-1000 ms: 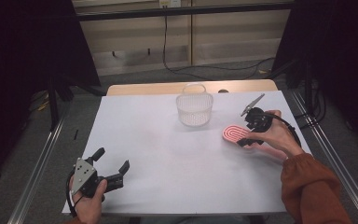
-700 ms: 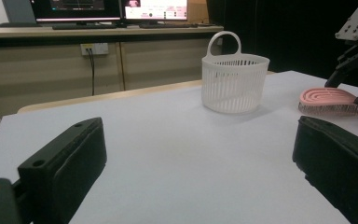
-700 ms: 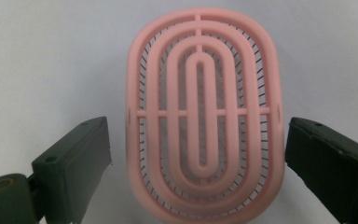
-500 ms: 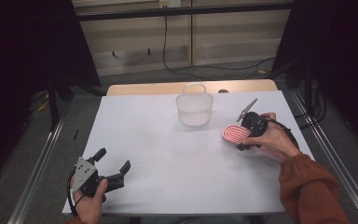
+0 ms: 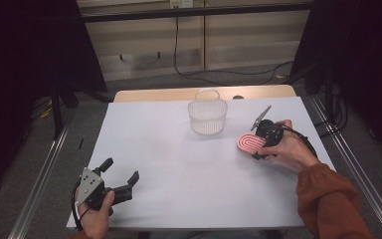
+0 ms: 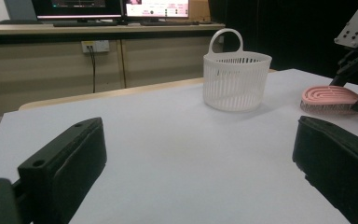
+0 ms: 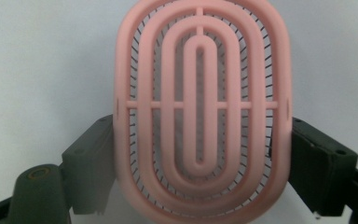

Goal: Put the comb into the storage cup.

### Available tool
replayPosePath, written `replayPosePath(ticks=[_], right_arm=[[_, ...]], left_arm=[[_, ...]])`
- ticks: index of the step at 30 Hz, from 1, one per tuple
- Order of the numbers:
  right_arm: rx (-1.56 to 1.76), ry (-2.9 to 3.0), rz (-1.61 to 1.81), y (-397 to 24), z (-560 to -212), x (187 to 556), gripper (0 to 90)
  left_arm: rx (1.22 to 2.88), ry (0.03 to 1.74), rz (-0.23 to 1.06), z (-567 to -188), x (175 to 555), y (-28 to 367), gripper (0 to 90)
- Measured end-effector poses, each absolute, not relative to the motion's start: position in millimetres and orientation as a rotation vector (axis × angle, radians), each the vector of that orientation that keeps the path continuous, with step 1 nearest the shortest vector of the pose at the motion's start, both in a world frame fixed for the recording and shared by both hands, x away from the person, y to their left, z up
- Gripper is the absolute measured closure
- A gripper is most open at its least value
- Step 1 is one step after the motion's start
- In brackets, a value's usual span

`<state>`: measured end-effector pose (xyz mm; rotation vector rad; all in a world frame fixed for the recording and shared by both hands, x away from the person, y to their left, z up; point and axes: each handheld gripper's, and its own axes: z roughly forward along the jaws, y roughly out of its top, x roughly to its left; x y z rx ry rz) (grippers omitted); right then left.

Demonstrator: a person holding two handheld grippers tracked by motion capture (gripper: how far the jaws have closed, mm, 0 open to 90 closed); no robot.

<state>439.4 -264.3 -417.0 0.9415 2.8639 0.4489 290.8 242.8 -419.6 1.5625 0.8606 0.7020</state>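
Fingers of my right gripper (image 5: 256,145) have just been closing and now press on both long sides of the pink oval brush (image 5: 250,143), which lies bristles down at the right of the white table (image 5: 179,164), just nearer than the white basket (image 5: 207,115) and to its right. From the high view my left gripper (image 5: 119,177) rests at the near left corner, jaws spread wide on nothing, well apart from everything else.

Through the left gripper view, my two black fingers (image 6: 63,170) stand far apart with bare table between them; the basket (image 6: 235,80) sits upright farther off, and the brush (image 6: 330,99) lies low to its right.

From the right gripper view, the brush (image 7: 200,107) sits squarely between my pads (image 7: 91,163), which touch its rim on either side.

I judge the grasp made but the lift not yet begun; carrying the brush somewhere, perhaps into the basket, is left.
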Motion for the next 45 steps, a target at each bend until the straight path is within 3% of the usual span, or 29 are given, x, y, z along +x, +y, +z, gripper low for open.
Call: replayPosePath(ticks=[45], right_arm=[[0.999, 2.841, 0.398, -264.6, -416.9, 437.7, 19.5]], left_arm=[[1.563, 0.869, 0.704, -420.1, 291.3, 243.2, 2.9]])
